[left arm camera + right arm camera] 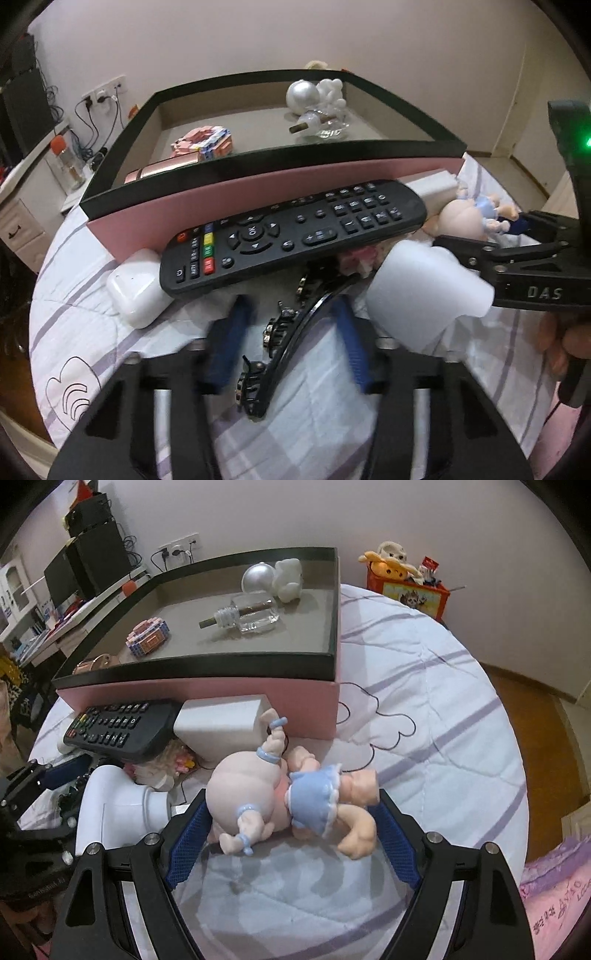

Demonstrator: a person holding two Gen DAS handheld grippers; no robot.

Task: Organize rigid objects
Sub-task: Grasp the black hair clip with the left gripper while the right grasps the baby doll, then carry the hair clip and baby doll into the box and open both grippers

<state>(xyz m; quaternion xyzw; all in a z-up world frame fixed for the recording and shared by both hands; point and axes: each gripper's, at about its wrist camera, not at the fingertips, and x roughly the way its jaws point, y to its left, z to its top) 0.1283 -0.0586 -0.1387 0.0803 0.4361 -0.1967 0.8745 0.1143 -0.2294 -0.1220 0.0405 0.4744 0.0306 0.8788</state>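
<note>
Doll (291, 797) in a blue dress lying on the striped bedspread (424, 709), face down, just in front of the pink box (236, 690). Right gripper (293, 834) spread wide around it, blue pads (188, 842) flanking the head and the legs, not clamped. Black hair clip (291, 332) lying on the same bedspread between the blue fingers (229, 343) of the left gripper (288, 343), jaws apart, pads clear of the clip on both sides. Beside the clip, a white bottle (424, 291) on its side, near the right gripper's black frame. Black remote control (291, 232) resting against the box's pink front wall, one end propped on a white block (218, 720). White earbud case (136, 291) just beside the remote's power-button end. A small pink-and-white item under the remote, too hidden to name. Inside the box: silver ball (258, 576), white figure (290, 576), clear glass bottle (255, 614) lying flat, pink block puzzle (147, 638) and rose-gold tube (159, 168) at the near corner. Behind the bed, an orange toy box (410, 587) with plush toys against the wall.
</note>
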